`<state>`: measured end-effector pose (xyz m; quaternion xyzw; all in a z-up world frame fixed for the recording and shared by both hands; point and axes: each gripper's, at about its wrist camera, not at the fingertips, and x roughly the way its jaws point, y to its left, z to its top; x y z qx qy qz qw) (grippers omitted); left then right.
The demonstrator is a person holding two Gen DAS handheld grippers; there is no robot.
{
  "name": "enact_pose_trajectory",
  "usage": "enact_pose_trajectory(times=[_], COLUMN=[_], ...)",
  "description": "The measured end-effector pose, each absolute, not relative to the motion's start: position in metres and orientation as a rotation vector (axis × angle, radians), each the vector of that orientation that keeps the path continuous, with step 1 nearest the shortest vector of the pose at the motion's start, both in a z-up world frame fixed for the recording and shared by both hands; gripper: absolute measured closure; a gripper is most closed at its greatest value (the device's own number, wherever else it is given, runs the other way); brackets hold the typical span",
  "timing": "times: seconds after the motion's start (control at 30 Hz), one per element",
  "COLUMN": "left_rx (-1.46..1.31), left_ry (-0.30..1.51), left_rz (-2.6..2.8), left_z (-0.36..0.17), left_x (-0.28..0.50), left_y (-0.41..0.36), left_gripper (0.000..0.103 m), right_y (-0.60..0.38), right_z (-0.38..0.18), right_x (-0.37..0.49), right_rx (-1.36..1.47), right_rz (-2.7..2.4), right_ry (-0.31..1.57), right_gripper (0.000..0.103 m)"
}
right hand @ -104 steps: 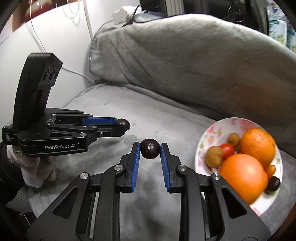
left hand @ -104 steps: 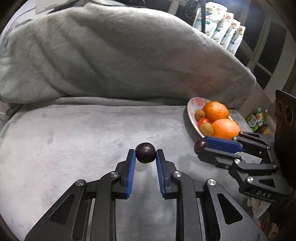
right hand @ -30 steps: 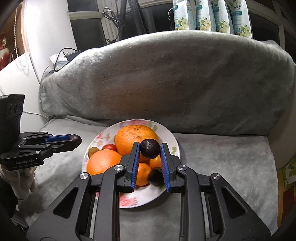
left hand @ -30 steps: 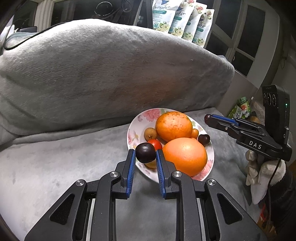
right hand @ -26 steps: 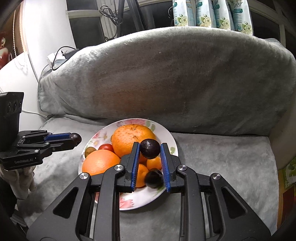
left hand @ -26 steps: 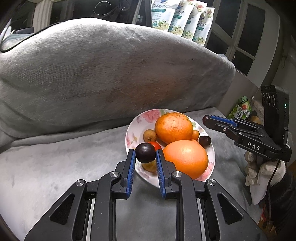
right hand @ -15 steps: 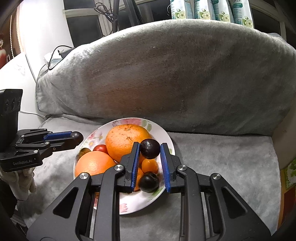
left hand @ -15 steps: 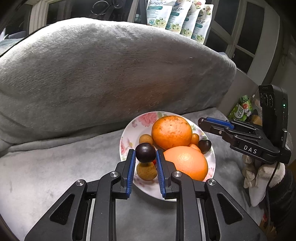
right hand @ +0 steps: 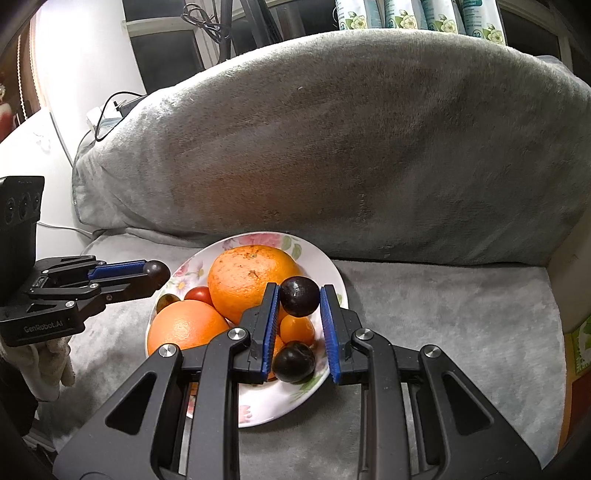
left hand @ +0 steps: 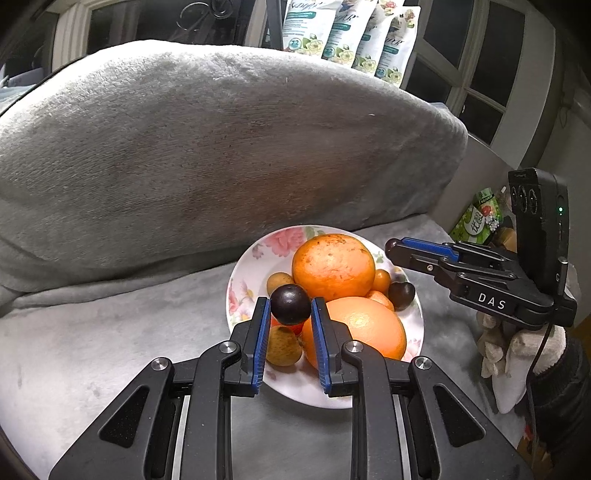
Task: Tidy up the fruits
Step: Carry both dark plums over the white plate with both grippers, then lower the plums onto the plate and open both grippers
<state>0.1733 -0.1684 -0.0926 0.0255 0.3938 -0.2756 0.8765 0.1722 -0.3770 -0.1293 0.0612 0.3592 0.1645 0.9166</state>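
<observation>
A floral plate (left hand: 243,273) (right hand: 314,254) on the grey couch seat holds two oranges (left hand: 332,266) (right hand: 247,277), a tomato (right hand: 197,294), small brownish fruits (left hand: 282,345) and a dark plum (left hand: 401,295) (right hand: 293,362). My left gripper (left hand: 290,306) is shut on a dark plum (left hand: 290,304), held above the plate's near-left fruits. My right gripper (right hand: 299,297) is shut on another dark plum (right hand: 299,295) over the plate's right side. Each gripper also appears in the other's view, the right gripper (left hand: 391,248) and the left gripper (right hand: 157,271), both beside the plate.
A big grey cushion (left hand: 207,147) rises right behind the plate. Packets (left hand: 347,33) stand on the ledge behind it. A white-gloved hand (left hand: 517,354) holds the right gripper. Cables and a plug (right hand: 110,110) lie at the couch's left end.
Both grippers have drifted slightly nearer over the plate, each still clamping its dark plum. The plate sits lower and larger in both views.
</observation>
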Motion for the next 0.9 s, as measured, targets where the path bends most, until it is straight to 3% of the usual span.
enact_pose_trajectory(times=[0.43,0.53,0.77,0.9], left_rx=[0.052,0.052,0.057,0.064], left_ry=[0.824,0.823,0.819,0.813], left_rz=[-0.584,-0.585,-0.583,-0.580], left_z=[-0.0934,-0.0931,-0.0926,-0.0916], left_x=[0.1742,0.1746,0.1744,0.1730], left_y=[-0.1707,-0.1709,-0.1714,-0.1714], left_gripper=[0.082,0.082,0.081,0.074], right_y=[-0.3782,-0.3789,-0.3772,-0.3775], right_z=[-0.1287,-0.1278,-0.1249,-0.1241], right_x=[0.1713,0.1705,0.1686,0.1682], right_rx=[0.136,0.137,0.136,0.135], right_rz=[0.344,0.341,0.339,0.330], right_ry=[0.738,0.730,0.720,0.716], right_gripper=[0.078,0.057,0.052,0.044])
